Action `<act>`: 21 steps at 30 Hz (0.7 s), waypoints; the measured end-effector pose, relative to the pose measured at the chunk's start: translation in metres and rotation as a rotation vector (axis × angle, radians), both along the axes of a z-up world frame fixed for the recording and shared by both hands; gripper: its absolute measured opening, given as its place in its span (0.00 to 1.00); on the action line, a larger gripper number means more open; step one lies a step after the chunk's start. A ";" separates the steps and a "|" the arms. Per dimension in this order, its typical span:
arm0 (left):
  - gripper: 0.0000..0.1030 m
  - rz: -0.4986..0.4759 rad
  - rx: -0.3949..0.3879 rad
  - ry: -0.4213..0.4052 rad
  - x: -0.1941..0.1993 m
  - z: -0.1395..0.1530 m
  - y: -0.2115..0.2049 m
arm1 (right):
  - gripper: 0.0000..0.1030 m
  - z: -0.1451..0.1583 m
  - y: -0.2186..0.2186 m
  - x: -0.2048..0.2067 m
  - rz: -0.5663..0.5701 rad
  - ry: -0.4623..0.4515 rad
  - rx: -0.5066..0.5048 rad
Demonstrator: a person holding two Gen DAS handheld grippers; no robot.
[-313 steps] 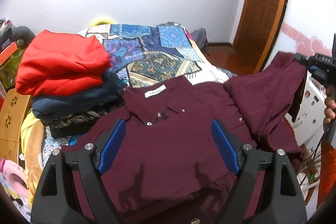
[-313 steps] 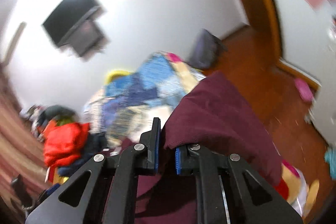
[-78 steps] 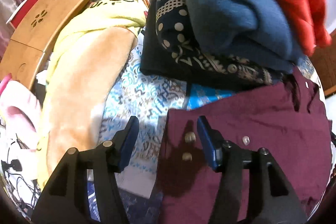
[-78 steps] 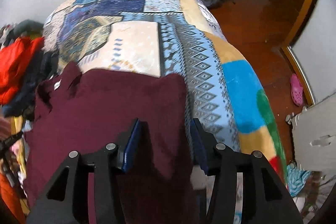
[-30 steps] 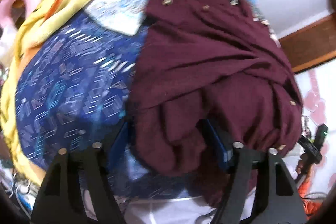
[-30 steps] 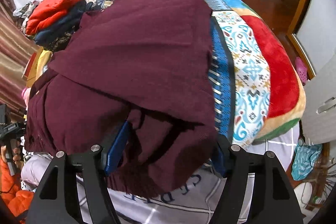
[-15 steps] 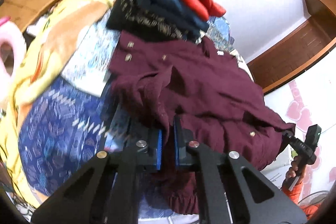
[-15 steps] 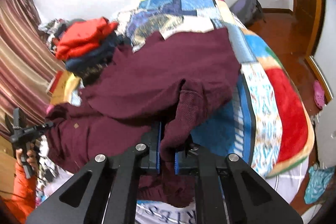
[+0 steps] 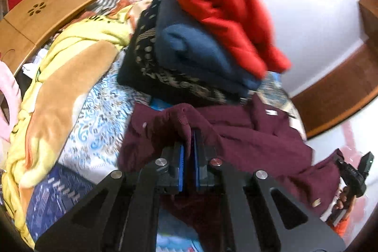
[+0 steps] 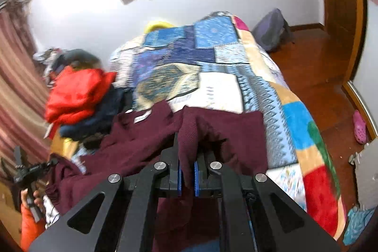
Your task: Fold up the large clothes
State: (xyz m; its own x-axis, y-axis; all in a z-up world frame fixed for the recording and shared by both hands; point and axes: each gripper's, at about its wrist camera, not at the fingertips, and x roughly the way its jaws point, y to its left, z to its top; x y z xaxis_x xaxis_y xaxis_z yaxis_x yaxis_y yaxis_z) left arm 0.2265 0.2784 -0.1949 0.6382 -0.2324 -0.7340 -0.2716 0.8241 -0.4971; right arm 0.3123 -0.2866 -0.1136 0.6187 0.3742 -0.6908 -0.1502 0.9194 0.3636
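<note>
A large maroon button shirt [image 9: 255, 138] lies on the patchwork bedspread [image 10: 212, 67], its collar and white label toward the clothes pile. My left gripper [image 9: 188, 134] is shut on a pinch of the shirt's hem, lifted above the bed. In the right wrist view the same shirt [image 10: 226, 126] rises in a ridge into my right gripper [image 10: 186, 141], which is shut on the other hem corner. The far side of each view shows the opposite gripper, the right gripper [image 9: 354, 174] and the left gripper [image 10: 30, 171], held in a hand. Cloth hangs down below both jaws.
A pile of folded clothes [image 9: 208, 44] with a red jacket [image 10: 78, 91] on top stands just beyond the shirt's collar. A yellow and tan blanket [image 9: 66, 67] and a wooden board [image 9: 40, 13] lie to the left. Wooden floor [image 10: 326, 67], a pink clog [image 10: 359, 126] and a grey bag [image 10: 271, 30] lie right of the bed.
Both grippers closed on the shirt's hem corners a second ago. They have since lifted the hem and carried it forward over the shirt toward the collar and the clothes pile.
</note>
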 end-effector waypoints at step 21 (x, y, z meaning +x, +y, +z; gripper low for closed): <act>0.45 -0.028 0.215 0.178 0.028 -0.034 -0.027 | 0.19 -0.019 0.003 0.021 -0.032 0.071 -0.149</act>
State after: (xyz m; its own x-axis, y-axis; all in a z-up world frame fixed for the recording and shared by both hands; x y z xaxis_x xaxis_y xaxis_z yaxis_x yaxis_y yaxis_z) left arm 0.2544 0.2509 -0.2287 0.4905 -0.0753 -0.8682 -0.3141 0.9140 -0.2567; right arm 0.3338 -0.2832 -0.1328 0.5765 0.2450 -0.7795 -0.0983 0.9679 0.2315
